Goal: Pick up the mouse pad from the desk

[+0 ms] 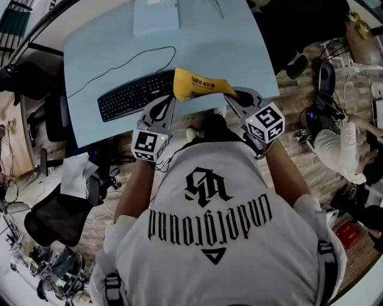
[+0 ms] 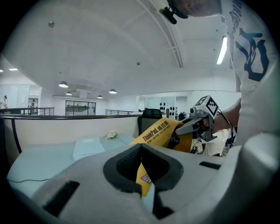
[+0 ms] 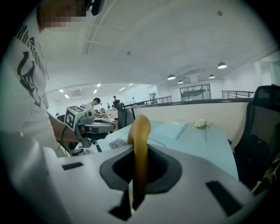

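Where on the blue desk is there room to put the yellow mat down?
The biggest bare patch of the desk lies right of the keyboard, beyond the held mouse pad, out to the desk's right edge. The left side is crowded: keyboard and its cable; a flat pale box sits at the far edge.

a black keyboard (image 1: 136,94) is lying on the left part of the desk (image 1: 239,54), its thin cable (image 1: 114,70) curling away toward the far side. a pale blue folder (image 1: 155,18) is resting at the far edge, and a small sprig of white flowers (image 3: 202,124) is lying near it. a black office chair (image 1: 54,221) is standing on the wooden floor (image 1: 302,107) to the near left. on the right, well apart from the desk, a person in white (image 1: 335,149) is sitting low among cables. round ceiling lamps (image 3: 222,65) are glowing overhead.
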Demonstrator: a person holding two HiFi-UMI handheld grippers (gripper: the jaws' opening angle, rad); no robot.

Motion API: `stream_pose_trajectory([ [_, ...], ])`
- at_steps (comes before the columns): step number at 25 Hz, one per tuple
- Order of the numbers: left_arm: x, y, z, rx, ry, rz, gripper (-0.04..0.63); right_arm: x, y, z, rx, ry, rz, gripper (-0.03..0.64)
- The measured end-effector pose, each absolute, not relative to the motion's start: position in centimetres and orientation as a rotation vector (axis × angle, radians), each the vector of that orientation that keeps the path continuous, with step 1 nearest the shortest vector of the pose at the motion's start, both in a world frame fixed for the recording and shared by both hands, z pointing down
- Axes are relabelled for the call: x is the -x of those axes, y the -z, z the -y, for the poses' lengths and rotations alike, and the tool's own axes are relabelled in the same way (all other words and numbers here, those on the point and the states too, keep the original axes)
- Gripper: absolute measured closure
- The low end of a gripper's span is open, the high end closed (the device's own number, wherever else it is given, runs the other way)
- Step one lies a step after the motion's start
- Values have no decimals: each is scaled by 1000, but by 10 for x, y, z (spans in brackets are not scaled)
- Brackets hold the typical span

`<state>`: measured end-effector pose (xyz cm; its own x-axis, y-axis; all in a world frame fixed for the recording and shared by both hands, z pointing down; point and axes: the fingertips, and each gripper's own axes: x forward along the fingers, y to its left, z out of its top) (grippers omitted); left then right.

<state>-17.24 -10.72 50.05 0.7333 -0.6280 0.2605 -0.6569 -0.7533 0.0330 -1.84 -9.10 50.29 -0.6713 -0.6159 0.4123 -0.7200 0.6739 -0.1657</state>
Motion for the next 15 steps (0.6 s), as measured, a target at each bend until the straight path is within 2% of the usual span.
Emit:
stream_pose_trajectory([
  [15, 139, -473, 72, -2829, -273, 1075, 588, -9, -475, 51, -1086, -381, 2628, 592],
])
